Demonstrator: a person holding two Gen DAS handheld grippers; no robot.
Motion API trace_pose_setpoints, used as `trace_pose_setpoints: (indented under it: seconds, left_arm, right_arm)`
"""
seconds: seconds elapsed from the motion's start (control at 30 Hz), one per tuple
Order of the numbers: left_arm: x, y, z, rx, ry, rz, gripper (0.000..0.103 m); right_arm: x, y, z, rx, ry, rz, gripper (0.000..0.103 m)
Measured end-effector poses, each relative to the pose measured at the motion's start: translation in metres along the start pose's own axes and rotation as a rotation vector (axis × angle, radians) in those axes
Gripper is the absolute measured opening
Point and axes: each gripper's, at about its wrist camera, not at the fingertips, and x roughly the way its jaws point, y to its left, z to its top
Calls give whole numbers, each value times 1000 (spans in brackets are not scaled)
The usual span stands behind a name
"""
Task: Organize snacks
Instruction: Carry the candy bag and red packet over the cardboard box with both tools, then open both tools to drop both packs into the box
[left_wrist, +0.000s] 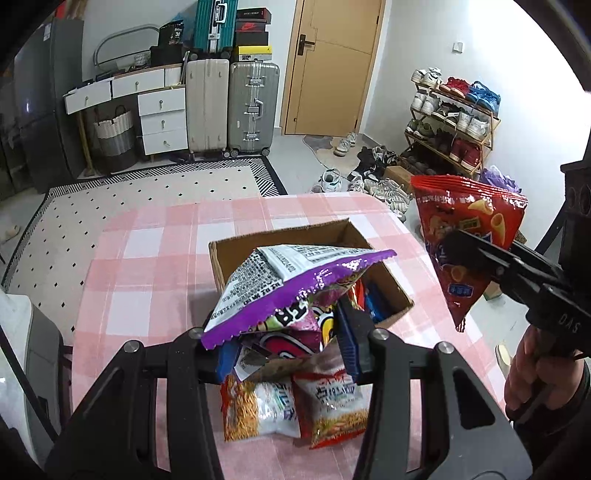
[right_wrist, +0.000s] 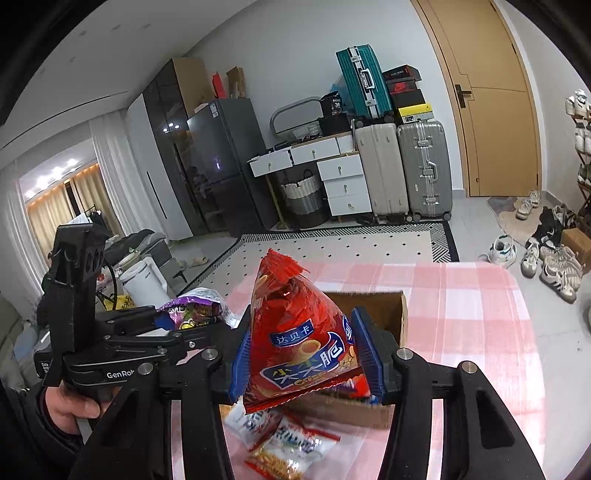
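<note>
The left tongs (left_wrist: 286, 354) are clamped on a purple-edged foil snack bag with white printed back (left_wrist: 291, 288), held tilted above the near end of an open brown cardboard box (left_wrist: 236, 254). The box stands on a table covered with a pink and white checked cloth (left_wrist: 147, 251); inside it, blue and red packets (left_wrist: 371, 299) are partly visible, too hidden to identify.

The right tongs (right_wrist: 303, 354) are closed on a red foil snack bag printed with cone-shaped crisps (right_wrist: 295, 325), its blue pads (right_wrist: 365, 347) pressing both sides of the bag. From the left wrist view that bag (left_wrist: 469, 229) hangs in the air to the right of the box, past the table's right edge, clear of the cloth.

Two red and white packets of thin fried sticks (left_wrist: 295, 406) lie flat on the cloth just in front of the box, side by side and touching, nearest the person.

Behind the table: a patterned rug (left_wrist: 147, 199), white drawers (left_wrist: 162, 122), upright suitcases (left_wrist: 251, 107), a tan wooden door (left_wrist: 332, 66) and a loaded shoe rack (left_wrist: 454, 118).
</note>
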Motion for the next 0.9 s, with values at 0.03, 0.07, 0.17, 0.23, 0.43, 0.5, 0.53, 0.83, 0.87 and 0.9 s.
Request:
trace_pose_setpoints:
  seconds: [0.03, 0.07, 0.17, 0.23, 0.43, 0.5, 0.53, 0.83, 0.87, 0.9]
  left_arm:
    - [3, 3, 4, -4, 6, -8, 42]
    - [7, 4, 8, -6, 12, -14, 42]
    - [23, 4, 16, -7, 36, -18, 42]
    - [36, 4, 20, -8, 49, -22, 42]
    - [67, 10, 19, -41, 70, -34, 42]
    - [78, 11, 18, -43, 78, -27, 42]
    - [83, 12, 18, -44, 85, -26, 42]
    - [118, 25, 12, -85, 121, -34, 42]
    - [119, 25, 11, -90, 119, -36, 42]
    - [122, 26, 10, -95, 117, -43, 42]
  right_arm:
    - [2, 0, 3, 0, 1, -1, 51]
    - [6, -3, 5, 0, 0, -2, 51]
    - [17, -5, 13, 1, 2, 3, 51]
    - [25, -6, 18, -5, 7, 4, 51]
    - [52, -12, 21, -10, 30, -8, 51]
    - [63, -14, 17, -15, 45, -17, 51]
    - [68, -14, 17, -17, 53, -20, 51]
    - [113, -28, 7, -1, 111, -25, 51]
    - [118, -30, 5, 4, 117, -26, 51]
    - [123, -33, 4, 11, 123, -27, 51]
